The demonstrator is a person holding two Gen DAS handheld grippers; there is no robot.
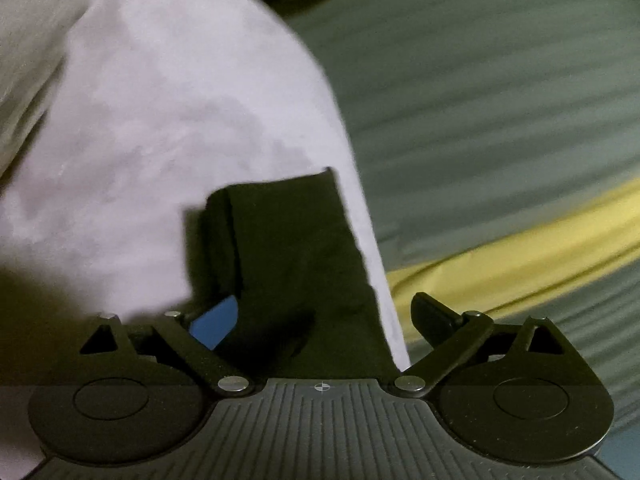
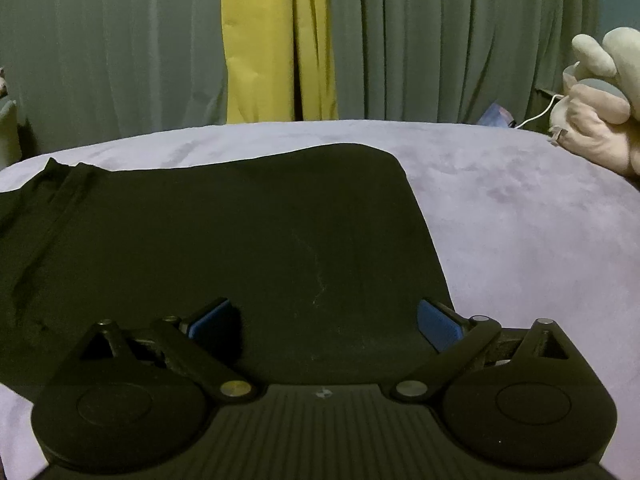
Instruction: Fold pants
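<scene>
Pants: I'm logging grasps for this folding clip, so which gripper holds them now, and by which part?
Neither. The left gripper and right gripper both have jaws open over the black pants, which lie loose on the bed.

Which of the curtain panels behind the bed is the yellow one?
The narrow yellow curtain panel, hanging left of centre in the right wrist view; the wider grey-green curtain panels flank it on both sides.

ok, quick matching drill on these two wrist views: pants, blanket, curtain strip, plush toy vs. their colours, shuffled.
Things:
1. pants
2. blanket
3. curtain strip
4. plush toy

Colours:
A. yellow
B. cream and pink
C. black
D. pale lilac

Pairs: 1-C, 2-D, 3-A, 4-B
</scene>
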